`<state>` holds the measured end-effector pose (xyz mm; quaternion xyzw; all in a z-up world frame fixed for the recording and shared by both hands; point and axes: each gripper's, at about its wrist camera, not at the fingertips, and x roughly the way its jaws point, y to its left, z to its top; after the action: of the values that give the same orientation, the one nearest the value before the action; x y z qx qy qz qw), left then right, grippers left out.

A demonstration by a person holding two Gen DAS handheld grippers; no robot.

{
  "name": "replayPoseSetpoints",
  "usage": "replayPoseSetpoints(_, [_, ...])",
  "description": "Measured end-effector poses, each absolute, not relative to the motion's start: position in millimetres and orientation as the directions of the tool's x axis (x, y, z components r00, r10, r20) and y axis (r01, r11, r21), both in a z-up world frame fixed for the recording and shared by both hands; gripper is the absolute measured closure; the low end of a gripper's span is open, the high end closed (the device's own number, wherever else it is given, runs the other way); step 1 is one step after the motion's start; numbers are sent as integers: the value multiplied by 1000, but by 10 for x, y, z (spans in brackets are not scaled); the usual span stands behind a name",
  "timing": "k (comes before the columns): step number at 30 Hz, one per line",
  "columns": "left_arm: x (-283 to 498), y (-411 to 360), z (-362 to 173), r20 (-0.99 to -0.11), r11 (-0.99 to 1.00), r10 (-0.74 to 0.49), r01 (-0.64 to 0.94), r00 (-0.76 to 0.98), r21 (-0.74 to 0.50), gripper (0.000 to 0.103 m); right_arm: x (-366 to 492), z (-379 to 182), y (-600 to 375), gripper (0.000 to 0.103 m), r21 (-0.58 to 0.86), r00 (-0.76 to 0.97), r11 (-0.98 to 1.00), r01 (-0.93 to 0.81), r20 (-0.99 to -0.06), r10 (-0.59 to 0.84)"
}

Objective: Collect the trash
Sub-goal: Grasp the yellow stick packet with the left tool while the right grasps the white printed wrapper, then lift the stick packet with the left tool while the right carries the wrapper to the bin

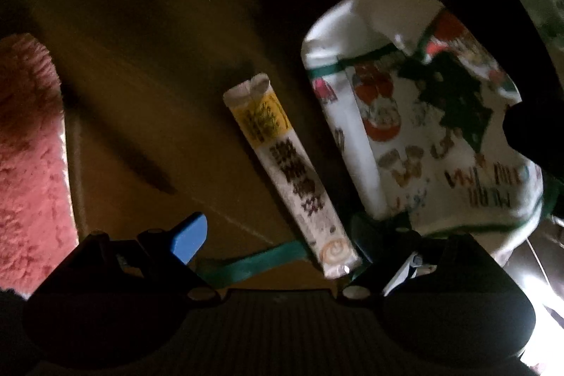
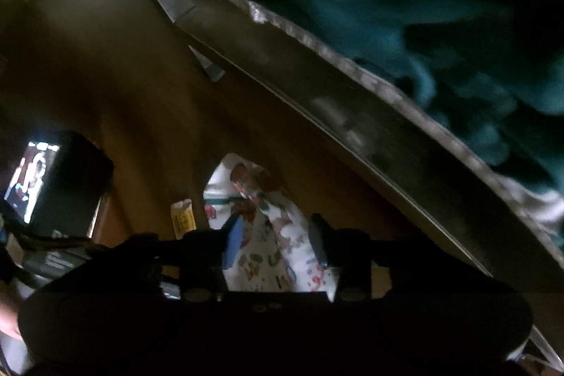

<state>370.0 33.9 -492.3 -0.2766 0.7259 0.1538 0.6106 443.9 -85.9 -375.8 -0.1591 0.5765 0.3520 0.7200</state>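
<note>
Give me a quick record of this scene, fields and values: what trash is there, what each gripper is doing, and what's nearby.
floor: brown, dim
trash 1: long snack wrapper, lying flat
trash 2: white printed bag, right of the wrapper
left gripper: fingers wide apart, either side of the wrapper's near end, not pressing
right gripper: fingers around the printed bag; contact unclear
nearby: pink fluffy rug, green strap, teal blanket

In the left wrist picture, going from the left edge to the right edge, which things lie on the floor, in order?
Pink fluffy rug → long narrow snack wrapper → white printed bag with green trim.
</note>
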Motion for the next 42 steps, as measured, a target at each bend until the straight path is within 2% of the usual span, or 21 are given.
replayPoseSetpoints(3, [3780, 370, -4963, -973, 802, -212, -585, -91, -120, 14, 4463, -3798, -818, 66, 165, 98, 713, -681, -945, 312])
replayPoseSetpoints(4, [3801, 367, -4984, -974, 808, -206, -579, -97, -113, 17, 4473, -3807, -812, 67, 168, 98, 717, -676, -944, 314])
replayPoseSetpoints(8, [3833, 331, -4977, -978, 816, -180, -571, -103, -90, 17, 4483, -3851, -771, 77, 165, 103, 722, -672, -945, 312])
replayPoseSetpoints(9, [3827, 321, -4971, -979, 822, -175, -562, -103, -88, 20, 4476, -3862, -754, 79, 159, 107, 722, -673, -945, 308])
replayPoseSetpoints(15, [3844, 149, -4879, -986, 863, -109, -504, -129, -30, 46, 4417, -3883, -705, 90, 120, 133, 726, -677, -950, 281])
replayPoseSetpoints(18, [3875, 188, -4824, -985, 876, -124, -480, -123, -50, 78, 4372, -3870, -691, 96, 103, 149, 734, -671, -951, 269])
replayPoseSetpoints(20, [3894, 263, -4826, -979, 871, -154, -486, -133, -71, 79, 4337, -3825, -687, 98, 94, 159, 738, -669, -951, 266])
replayPoseSetpoints(29, [3890, 441, -4574, -979, 873, -142, -484, -147, -55, 80, 4124, -3382, -837, 102, 132, 165, 770, -624, -941, 294])
replayPoseSetpoints(38, [3887, 388, -3782, -992, 909, -95, -413, -86, -51, 80, 3785, -2616, -1270, 102, 177, 234, 875, -451, -922, 307])
replayPoseSetpoints(42, [3639, 502, -3394, -995, 914, -90, -400, -51, -62, 80, 3582, -2193, -1414, 103, 184, 294, 907, -379, -905, 307])
